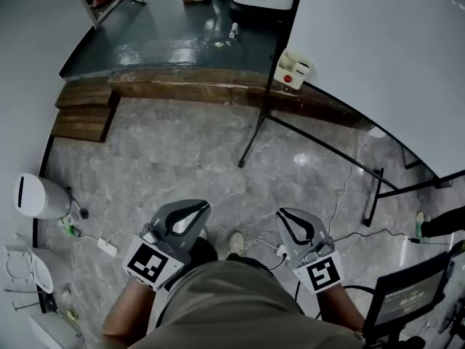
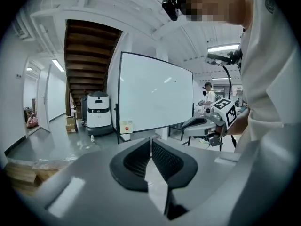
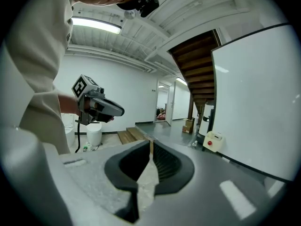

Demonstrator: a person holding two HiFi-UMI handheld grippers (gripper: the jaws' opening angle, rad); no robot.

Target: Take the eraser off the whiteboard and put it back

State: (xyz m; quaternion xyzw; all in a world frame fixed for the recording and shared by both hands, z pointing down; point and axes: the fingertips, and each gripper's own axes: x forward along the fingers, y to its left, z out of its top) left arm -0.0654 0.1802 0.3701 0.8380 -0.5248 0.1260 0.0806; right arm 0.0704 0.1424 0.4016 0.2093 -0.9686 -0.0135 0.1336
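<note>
Floor: grey marbled floor [image 1: 189, 151] spreading out in front of the whiteboard; no desk is in view.
Whiteboard: a large, blank whiteboard [image 1: 378, 49] on a black-legged stand [image 1: 320, 140], standing upright.
Wooden step: a low step of brown boards [image 1: 182, 86] runs past the foot of the whiteboard, on its far side from the person.
Person: stands facing the whiteboard, well apart from it, with a gripper in each hand held out in front of the body.
Left claw: the left claw [image 2: 151, 142] has its dark ribbed pads closed together with nothing between them; it points toward the whiteboard, far from it.
Right claw: the right claw [image 3: 151, 142] is likewise closed on nothing, and the whiteboard fills the right side of its view.
Eraser: a small white block with a red dot [image 1: 293, 70], most likely the eraser, sits at the whiteboard's lower corner, touching the frame and clear of both claws.
Step in hand: the approach, by my reading; the eraser is not yet taken off the whiteboard.
Next move calls for: getting close to the whiteboard's lower corner, spreading one claw wide enough to span the block, lining the pads up on its two sides, then closing and lifting it away.
</note>
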